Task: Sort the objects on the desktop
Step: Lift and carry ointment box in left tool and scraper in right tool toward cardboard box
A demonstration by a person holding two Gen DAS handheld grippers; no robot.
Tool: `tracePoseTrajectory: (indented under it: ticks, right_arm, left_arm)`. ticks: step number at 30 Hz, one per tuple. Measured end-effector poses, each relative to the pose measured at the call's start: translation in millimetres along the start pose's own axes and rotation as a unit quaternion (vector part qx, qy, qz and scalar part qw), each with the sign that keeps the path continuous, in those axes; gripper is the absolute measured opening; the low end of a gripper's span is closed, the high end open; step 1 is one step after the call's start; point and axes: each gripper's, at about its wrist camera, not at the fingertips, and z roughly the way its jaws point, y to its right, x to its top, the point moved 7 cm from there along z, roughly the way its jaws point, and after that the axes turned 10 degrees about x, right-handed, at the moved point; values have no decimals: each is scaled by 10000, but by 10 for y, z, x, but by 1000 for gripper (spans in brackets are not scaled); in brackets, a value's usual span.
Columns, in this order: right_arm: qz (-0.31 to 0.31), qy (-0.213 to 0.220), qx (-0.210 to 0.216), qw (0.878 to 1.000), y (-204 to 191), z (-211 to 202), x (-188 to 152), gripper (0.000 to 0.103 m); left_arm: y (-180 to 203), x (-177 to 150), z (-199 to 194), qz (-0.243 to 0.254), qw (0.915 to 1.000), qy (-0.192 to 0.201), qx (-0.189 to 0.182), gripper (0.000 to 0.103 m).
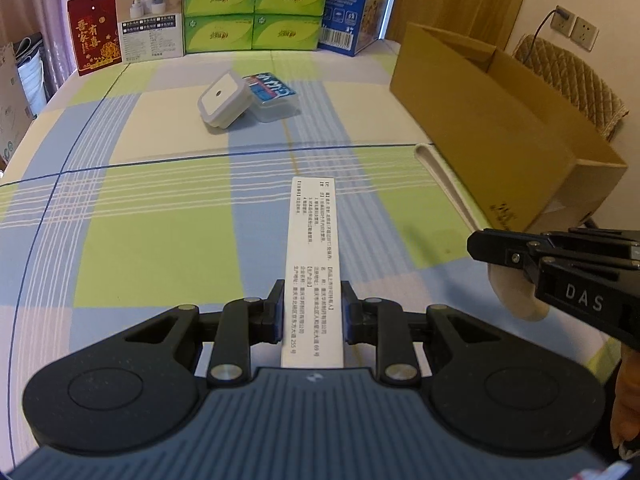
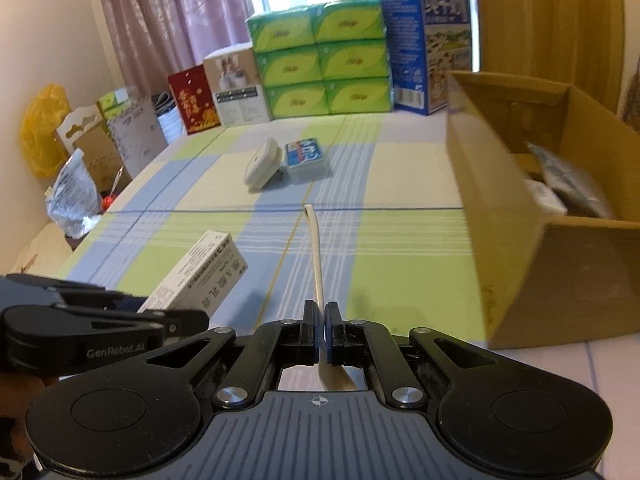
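The left gripper [image 1: 312,316] pinches a light, stiff box [image 1: 314,256] endwise; the right gripper [image 2: 320,330] clamps a thin spoon [image 2: 316,256] near its bowl.

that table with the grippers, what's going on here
A person is sorting things with two handheld grippers. The left gripper is shut on a long white box, and the right gripper is shut on a white spoon. Beside them an open cardboard box already holds some items. Two small containers remain on the table.
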Motion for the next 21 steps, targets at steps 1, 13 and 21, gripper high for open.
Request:
tracePoseTrajectory:
  ticks: [1,13,21]
  right_arm:
    - [15,29,-19,10000,5,-55,11,0]
    - [180,427,-198,9987,65,-804,57,0]
    - [222,703,-319,9968,142,-1192,115,0]
  left_arm:
    - [29,0,-51,-16,10000,15,-6,21]
    - [423,-38,-606,-48,9998,173,-113,21]
    - [727,-16,-829,66,9992,299,-255,21]
